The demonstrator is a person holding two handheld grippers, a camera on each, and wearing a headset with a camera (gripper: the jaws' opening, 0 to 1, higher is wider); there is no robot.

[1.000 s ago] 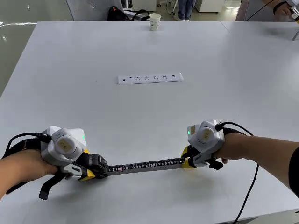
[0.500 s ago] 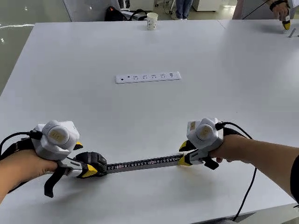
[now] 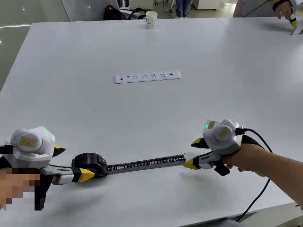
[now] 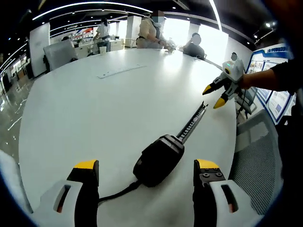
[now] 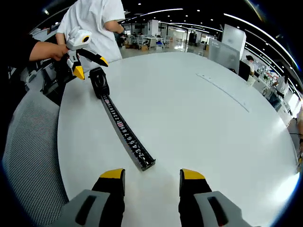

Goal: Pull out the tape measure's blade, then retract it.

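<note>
A black tape measure (image 3: 89,164) lies on the white bench (image 3: 142,109) near its near edge. Its blade (image 3: 144,164) is drawn out flat toward the right. The left gripper (image 3: 73,163) is open, its jaws spread wide with the case between their tips. The right gripper (image 3: 193,152) is also open, just beside the blade's free end.

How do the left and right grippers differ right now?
The left gripper faces the case; the right gripper faces the blade tip. The left gripper's jaws spread wider than the right gripper's. Both are open, holding nothing.
</note>
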